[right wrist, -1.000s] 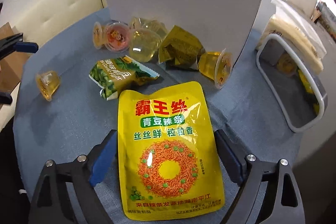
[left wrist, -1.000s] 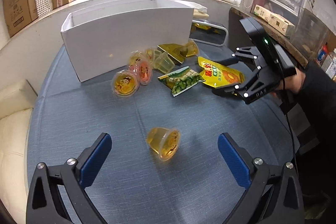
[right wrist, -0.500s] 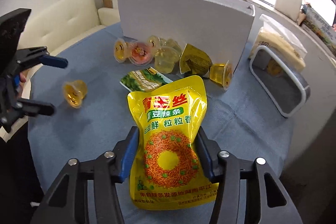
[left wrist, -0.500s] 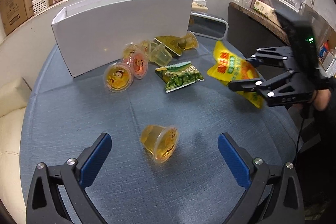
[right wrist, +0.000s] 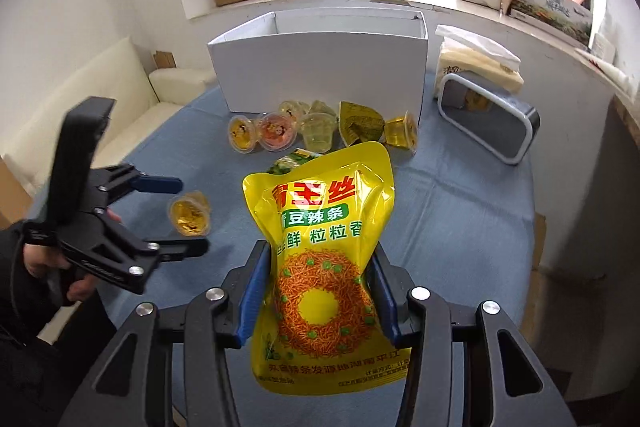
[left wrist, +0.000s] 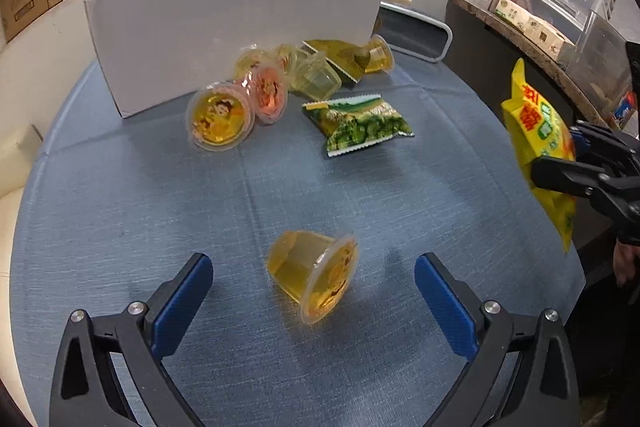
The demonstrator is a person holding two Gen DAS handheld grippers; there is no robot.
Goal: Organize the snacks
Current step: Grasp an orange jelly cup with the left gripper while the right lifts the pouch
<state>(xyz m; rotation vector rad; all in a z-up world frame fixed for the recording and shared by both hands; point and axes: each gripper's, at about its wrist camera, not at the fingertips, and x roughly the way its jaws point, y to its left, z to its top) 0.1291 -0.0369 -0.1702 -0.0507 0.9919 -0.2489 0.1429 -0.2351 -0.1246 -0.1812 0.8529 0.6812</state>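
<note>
A yellow jelly cup [left wrist: 312,275] lies on its side on the blue-clothed table [left wrist: 120,207]. My left gripper [left wrist: 312,263] straddles it; its jaws are closing, and the blue pads [left wrist: 184,291] still stand clear of the cup. My right gripper [right wrist: 320,251] is still squeezing inward, with its pads pressed on a yellow snack bag [right wrist: 320,219] held upright above the table. The left wrist view shows that bag [left wrist: 536,123] at the right edge. A green snack packet [left wrist: 360,123], several jelly cups [left wrist: 218,115] and an olive packet [left wrist: 332,55] lie before the open white box [right wrist: 320,67].
A white-rimmed grey bin [right wrist: 488,123] lies on its side right of the box, with a tissue pack behind it. A cream sofa [right wrist: 80,107] runs along the table's left. Cardboard boxes line the windowsill. A dark counter with shelves stands at the table's right.
My right gripper closed on the yellow bag, lifted it off the table and carried it away from the pile. My left gripper sank toward the lone jelly cup.
</note>
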